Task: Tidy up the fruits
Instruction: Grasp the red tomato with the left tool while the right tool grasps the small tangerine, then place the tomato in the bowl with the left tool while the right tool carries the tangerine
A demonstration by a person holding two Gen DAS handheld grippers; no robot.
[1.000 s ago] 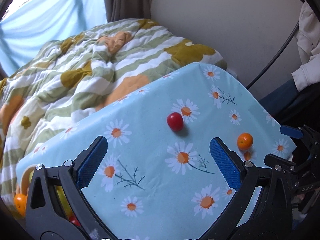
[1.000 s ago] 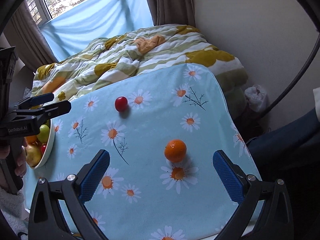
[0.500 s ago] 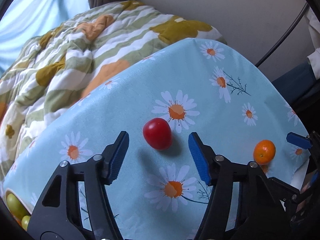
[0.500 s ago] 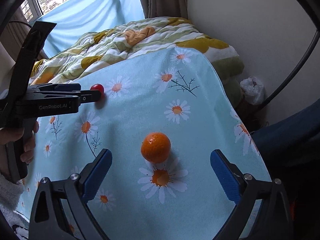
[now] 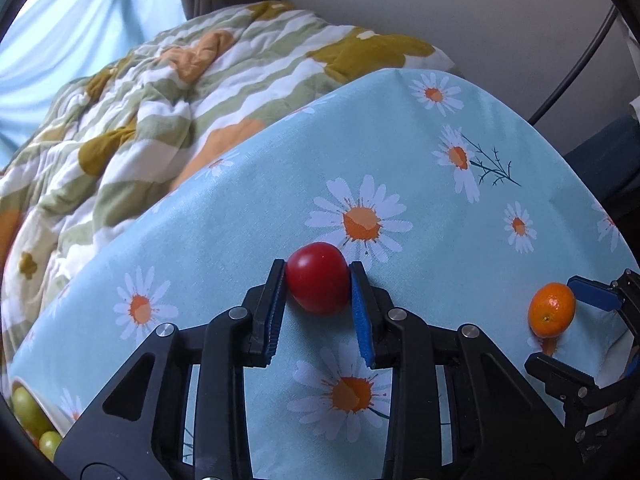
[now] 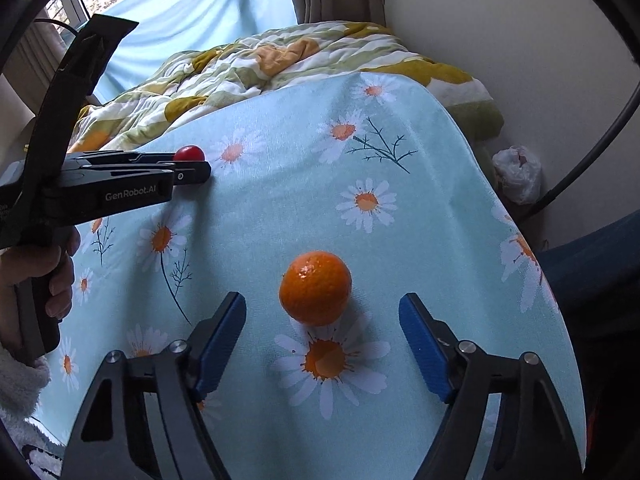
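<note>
A small red tomato (image 5: 318, 278) lies on the blue daisy tablecloth (image 5: 400, 152). My left gripper (image 5: 318, 276) is shut on the tomato, both blue pads pressed to its sides; it also shows in the right wrist view (image 6: 188, 166), with the tomato (image 6: 190, 153) at its tip. An orange mandarin (image 6: 315, 288) sits on the cloth just ahead of my right gripper (image 6: 322, 306), which is open with its pads on either side of it and apart from it. The mandarin also shows in the left wrist view (image 5: 551, 315).
A bowl with green fruit (image 5: 28, 416) sits at the table's near left corner. A rumpled green, white and ochre quilt (image 5: 160, 92) lies beyond the table's far edge. A wall (image 6: 500, 20) and a black cable (image 6: 592, 152) stand to the right.
My left gripper has moved forward and closed onto the red tomato. My right gripper has moved closer to the mandarin and narrowed somewhat, still open.
</note>
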